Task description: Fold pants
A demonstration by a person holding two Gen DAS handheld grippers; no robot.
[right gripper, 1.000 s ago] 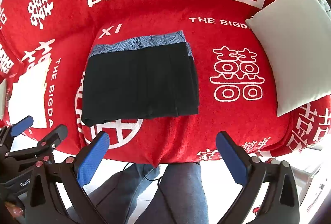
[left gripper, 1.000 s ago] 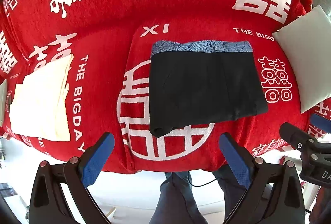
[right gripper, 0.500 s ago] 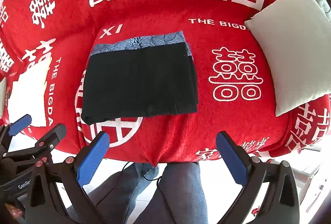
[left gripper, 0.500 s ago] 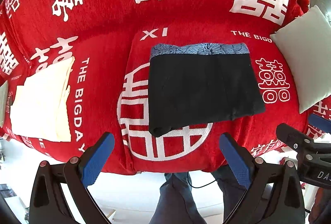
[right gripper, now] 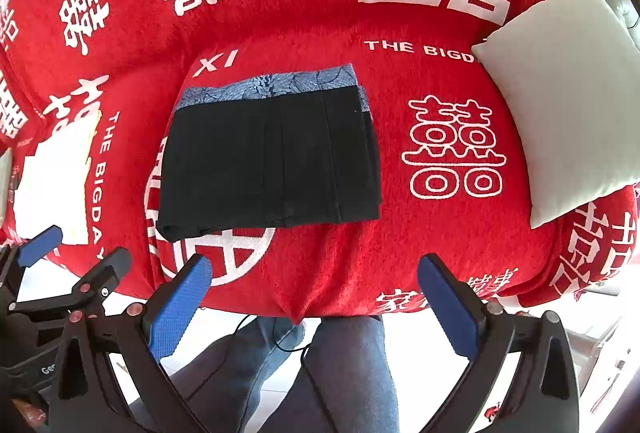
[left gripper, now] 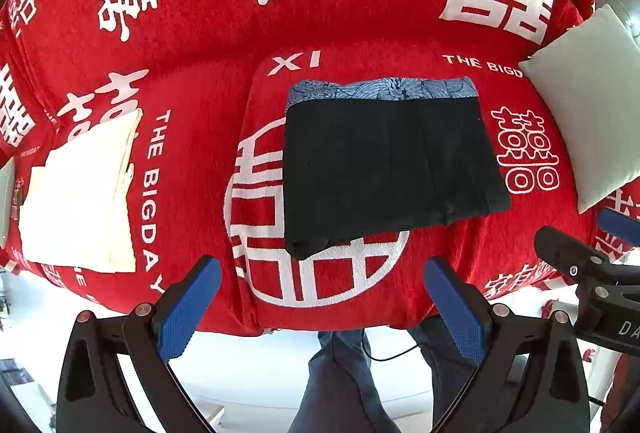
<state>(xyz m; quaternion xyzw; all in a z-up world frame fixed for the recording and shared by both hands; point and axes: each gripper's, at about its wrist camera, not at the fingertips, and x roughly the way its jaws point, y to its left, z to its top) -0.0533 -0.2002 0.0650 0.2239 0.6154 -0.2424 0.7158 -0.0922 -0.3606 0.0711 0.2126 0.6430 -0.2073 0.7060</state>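
Observation:
The black pants (left gripper: 384,169) lie folded into a flat rectangle on the red sofa seat (left gripper: 200,93), with a blue patterned waistband (left gripper: 380,91) along the far edge. They also show in the right wrist view (right gripper: 268,161). My left gripper (left gripper: 320,297) is open and empty, held back off the sofa's front edge, below the pants. My right gripper (right gripper: 312,297) is open and empty too, off the front edge, to the right of the pants. Each gripper shows at the edge of the other's view.
A folded cream cloth (left gripper: 80,193) lies on the seat to the left. A pale cushion (right gripper: 560,93) leans at the right end of the sofa. The person's legs in jeans (right gripper: 344,373) stand below the sofa's front edge.
Both grippers have drawn back slightly from the sofa, staying open. The pants have not moved.

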